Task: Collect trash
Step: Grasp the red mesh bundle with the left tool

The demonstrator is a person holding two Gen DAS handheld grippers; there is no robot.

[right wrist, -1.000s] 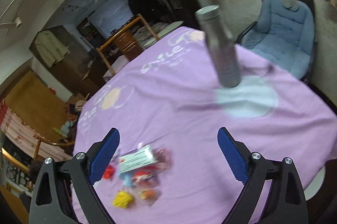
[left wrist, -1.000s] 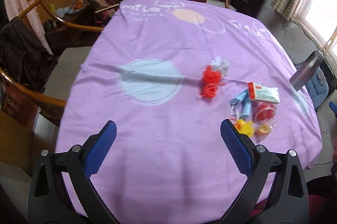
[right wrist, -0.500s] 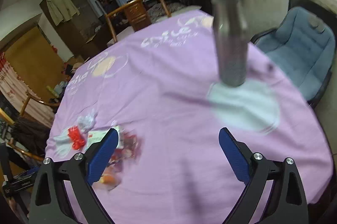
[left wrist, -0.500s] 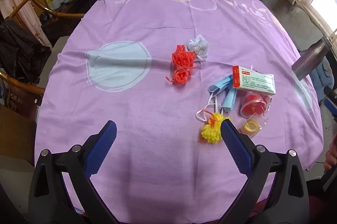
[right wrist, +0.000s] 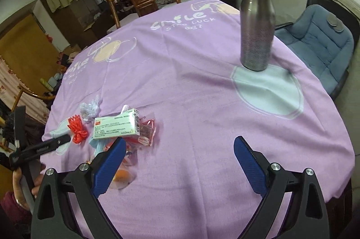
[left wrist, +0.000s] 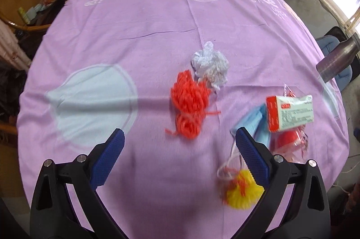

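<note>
A cluttered living room surrounds a round table covered with a purple cloth (left wrist: 157, 20) printed with pale circles and the word "smile". Wooden chairs stand at the top of both views, and a blue padded chair (right wrist: 319, 41) sits at the right of the right wrist view.

The trash lies in a loose cluster. In the left wrist view, a tangle of red yarn (left wrist: 189, 101) sits at centre, touching a crumpled white wrapper (left wrist: 210, 64) just above it. To the right are a red and white carton (left wrist: 289, 113), a blue face mask (left wrist: 256, 124) partly under it, and clear plastic packets (left wrist: 290, 144) below. A yellow pom-pom (left wrist: 243, 191) with string lies at lower right.

The left gripper (left wrist: 178, 149) hangs above the cloth with its blue pads spread wide, holding nothing. The red yarn is just ahead, between its fingers. The right gripper (right wrist: 178, 158) is also spread wide and empty, with the cluster at its lower left.

Likely risks: the yarn is soft and loose, so a shallow pinch could catch only a few strands, or snag the cloth and drag it. The wrapper touching the yarn may come along or be pushed away. The mask loop and pom-pom string, close by the left gripper's right finger, could tangle.

A tall steel bottle (right wrist: 256, 20) stands upright at the upper right of the right wrist view, well apart from the trash. No bin is visible.
</note>
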